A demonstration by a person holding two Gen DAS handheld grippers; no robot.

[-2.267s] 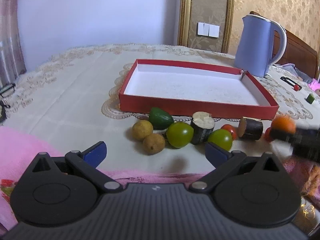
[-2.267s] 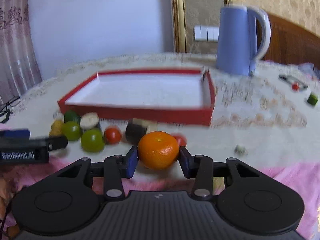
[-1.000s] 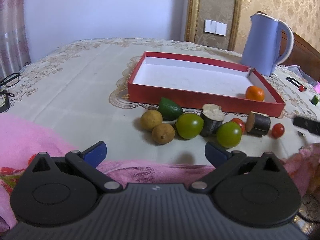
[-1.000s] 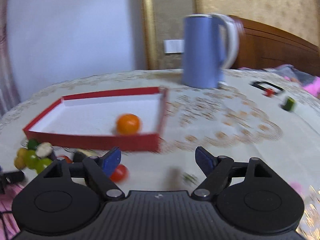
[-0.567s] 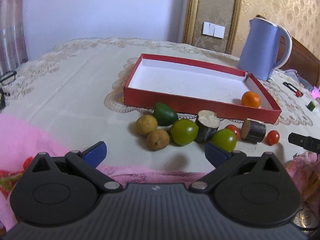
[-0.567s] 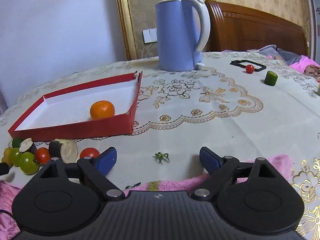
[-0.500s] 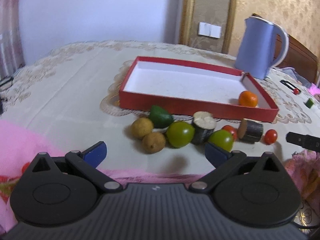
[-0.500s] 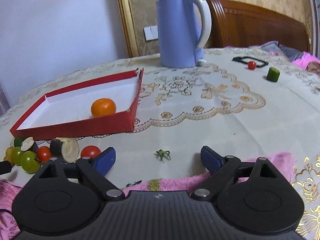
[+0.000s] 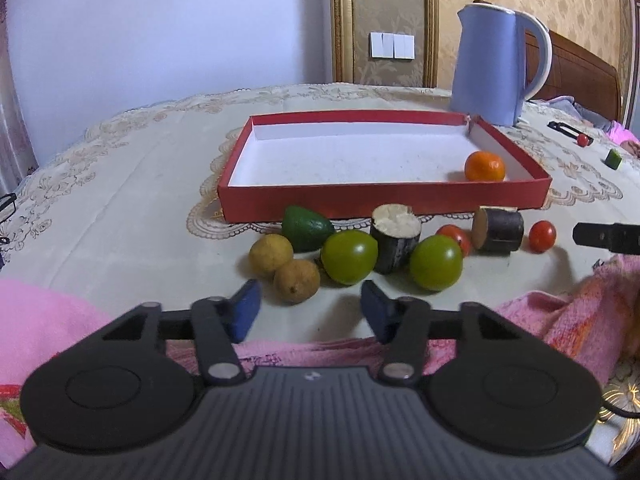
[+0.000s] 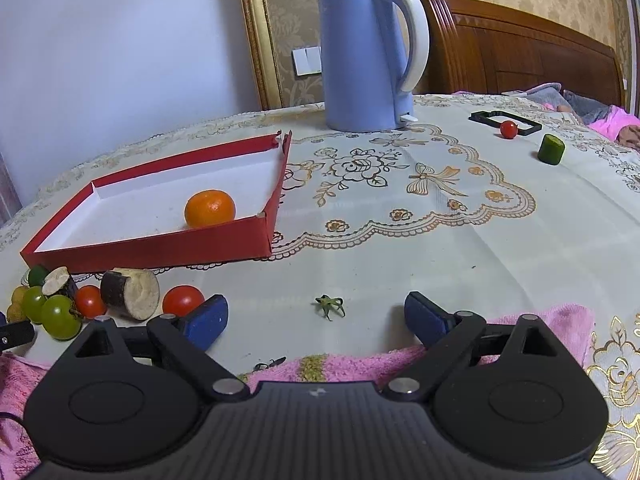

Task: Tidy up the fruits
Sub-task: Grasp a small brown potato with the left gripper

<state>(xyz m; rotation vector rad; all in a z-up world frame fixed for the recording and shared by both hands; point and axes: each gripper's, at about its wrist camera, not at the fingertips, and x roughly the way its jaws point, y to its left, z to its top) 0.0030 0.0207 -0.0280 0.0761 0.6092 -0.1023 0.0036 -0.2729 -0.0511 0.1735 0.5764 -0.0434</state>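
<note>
Orange (image 10: pixel 209 208) sits in the red tray (image 10: pixel 152 246); left gripper (image 9: pixel 308 305) and right gripper (image 10: pixel 316 318) both spread, grasping nothing

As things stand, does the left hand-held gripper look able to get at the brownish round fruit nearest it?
Probably yes: the left hand-held gripper is open, and the brownish round fruit lies just ahead between its fingers, with only bare tablecloth between them.

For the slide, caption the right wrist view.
Open right gripper faces a red tray holding one orange, blue kettle behind.
</note>
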